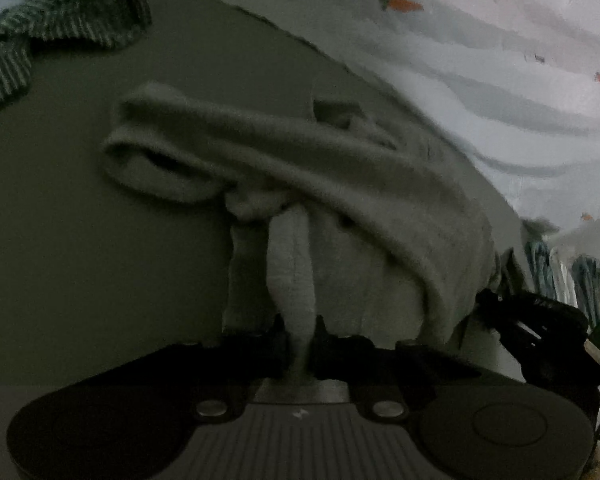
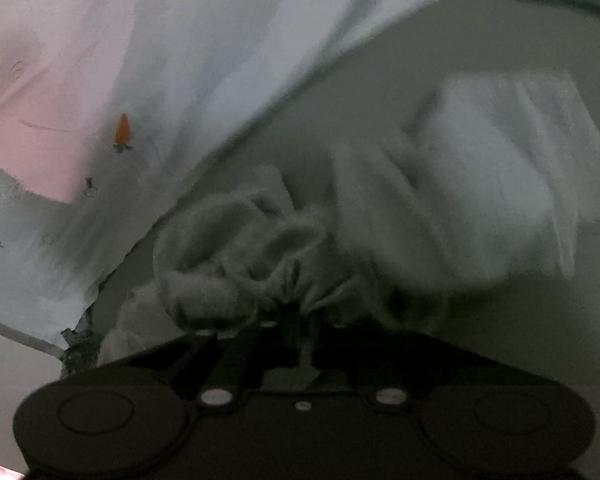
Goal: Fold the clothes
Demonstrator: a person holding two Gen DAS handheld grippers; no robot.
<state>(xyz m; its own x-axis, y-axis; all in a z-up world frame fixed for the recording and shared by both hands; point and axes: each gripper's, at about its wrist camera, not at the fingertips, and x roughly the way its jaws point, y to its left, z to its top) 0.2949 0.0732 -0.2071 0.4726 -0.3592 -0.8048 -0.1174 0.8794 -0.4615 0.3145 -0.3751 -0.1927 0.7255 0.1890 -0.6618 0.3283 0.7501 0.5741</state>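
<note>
Both tongs clamped tight — left tongs [image 1: 298,344], right tongs [image 2: 300,320] (fingers nearly meeting) — reaching forward.

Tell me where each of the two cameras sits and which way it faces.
Left wrist: on the left gripper, looking along its fingers, shut on a grey garment over a grey mat; a striped cloth lies far left; the right gripper shows at right.
Right wrist: on the right gripper, shut on the bunched garment; a white folded cloth lies beyond.
Shared: garment, mat, carrot-print sheet.
</note>
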